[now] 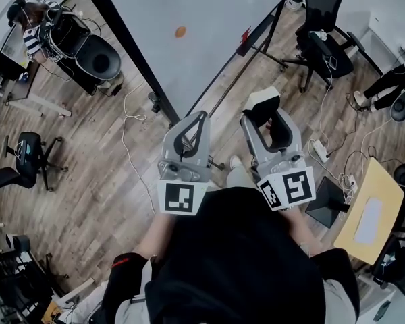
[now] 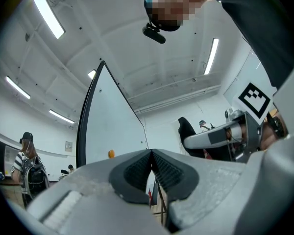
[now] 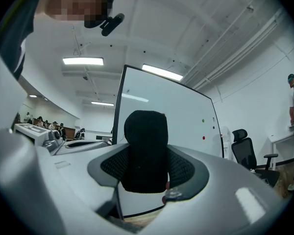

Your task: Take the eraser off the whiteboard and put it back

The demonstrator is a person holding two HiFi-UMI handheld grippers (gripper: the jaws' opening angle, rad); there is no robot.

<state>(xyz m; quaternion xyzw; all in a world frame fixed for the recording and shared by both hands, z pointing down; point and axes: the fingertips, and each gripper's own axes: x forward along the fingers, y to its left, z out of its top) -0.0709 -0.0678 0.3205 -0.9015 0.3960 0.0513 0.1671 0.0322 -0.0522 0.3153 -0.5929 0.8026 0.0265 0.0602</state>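
Note:
The eraser, with a white back and black felt, stands upright between the pads of my right gripper, which is shut on it. It is held off the whiteboard, a little in front of the board's lower edge. In the right gripper view the board rises behind the eraser. My left gripper hangs beside the right one, its pads pressed together with nothing between them. An orange magnet sticks to the board.
The board's black stand legs spread over the wooden floor. Office chairs stand at the right and at the left. Cables and a power strip lie at the right, by a yellow table. A person stands at the far left.

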